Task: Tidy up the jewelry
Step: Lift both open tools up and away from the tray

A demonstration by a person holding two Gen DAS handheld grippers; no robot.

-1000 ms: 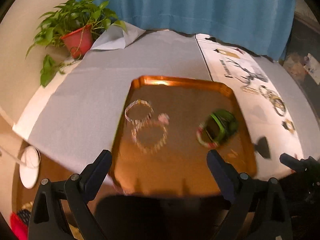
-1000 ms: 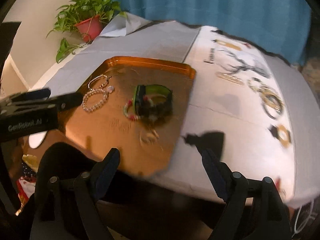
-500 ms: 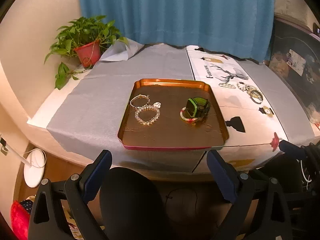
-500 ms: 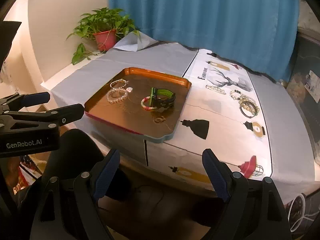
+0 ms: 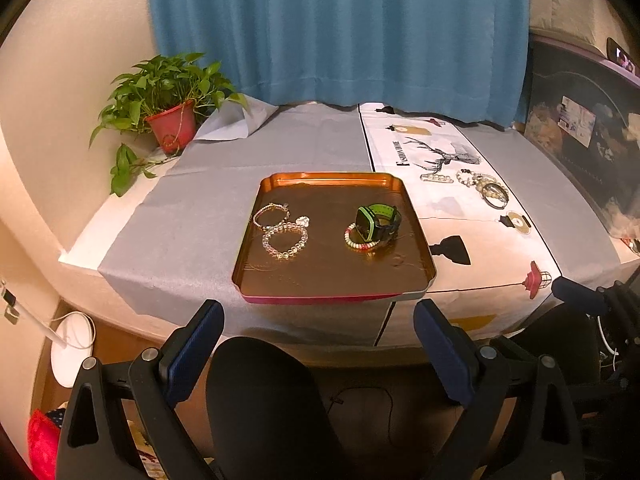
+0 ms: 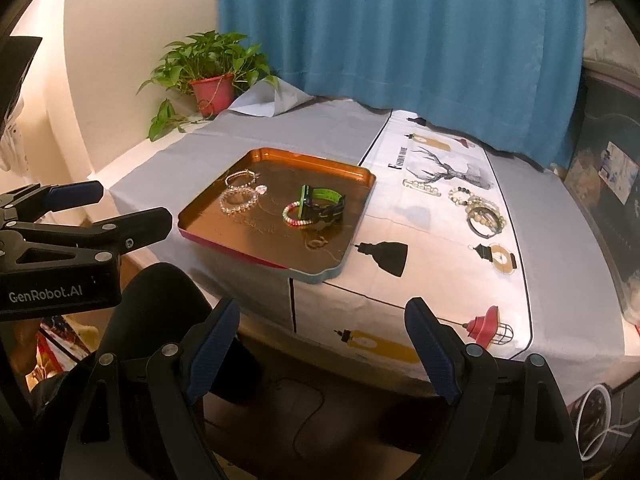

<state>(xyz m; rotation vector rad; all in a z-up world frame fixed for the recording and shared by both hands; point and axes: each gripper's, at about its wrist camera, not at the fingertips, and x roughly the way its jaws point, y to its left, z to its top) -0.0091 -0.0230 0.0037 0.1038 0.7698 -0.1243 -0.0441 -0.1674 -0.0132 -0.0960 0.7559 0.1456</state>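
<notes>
An orange tray (image 5: pixel 332 178) (image 6: pixel 362 174) sits at the table's front. In it lie two bead bracelets (image 5: pixel 285 240) (image 6: pixel 237 202), a green watch (image 5: pixel 378 222) (image 6: pixel 322 200) and a red-white bracelet (image 5: pixel 356 242) (image 6: pixel 295 218). More bracelets (image 5: pixel 486 188) (image 6: pixel 482 210) lie on the white printed cloth to the right. My left gripper (image 5: pixel 318 322) is open and empty, held off the table's front edge. My right gripper (image 6: pixel 322 318) is open and empty, also short of the edge. The left gripper shows from the side in the right wrist view (image 6: pixel 120 210).
A potted plant (image 5: pixel 170 118) (image 6: pixel 212 84) stands at the back left by a blue curtain (image 5: pixel 336 32). A grey cloth (image 5: pixel 192 208) covers the table's left part. A dark chair back (image 5: pixel 264 400) is below the grippers. A white round object (image 5: pixel 72 354) is on the floor.
Both grippers have pulled back from over the tray to below the table's front edge, so the whole table now shows. The jewelry has not moved.
</notes>
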